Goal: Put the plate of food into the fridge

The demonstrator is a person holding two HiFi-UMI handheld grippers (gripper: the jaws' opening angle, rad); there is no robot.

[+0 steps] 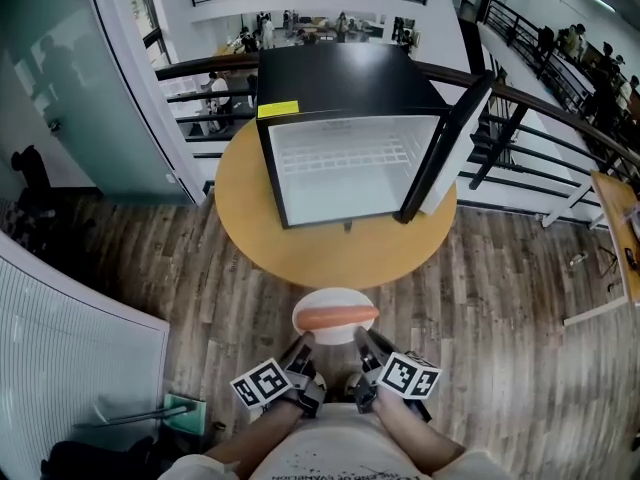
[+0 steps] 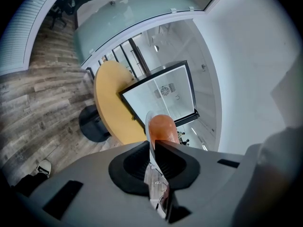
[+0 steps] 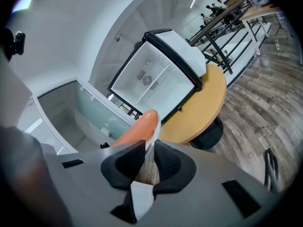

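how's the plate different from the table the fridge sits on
The plate is white and small; the table is yellow-tan and far larger. The plate is held in the air, its near rim pinched by the left tool and right tool; the table stands on the floor. The plate carries a sausage; the table carries the open fridge. Both look round.

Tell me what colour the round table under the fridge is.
Tan-yellow; the table shows best in the head view.

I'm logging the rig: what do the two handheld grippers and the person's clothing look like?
The left gripper and right gripper have grey bodies, black pads and a white cube with black square markers each. Light printed T-shirt; forearms unsleeved.
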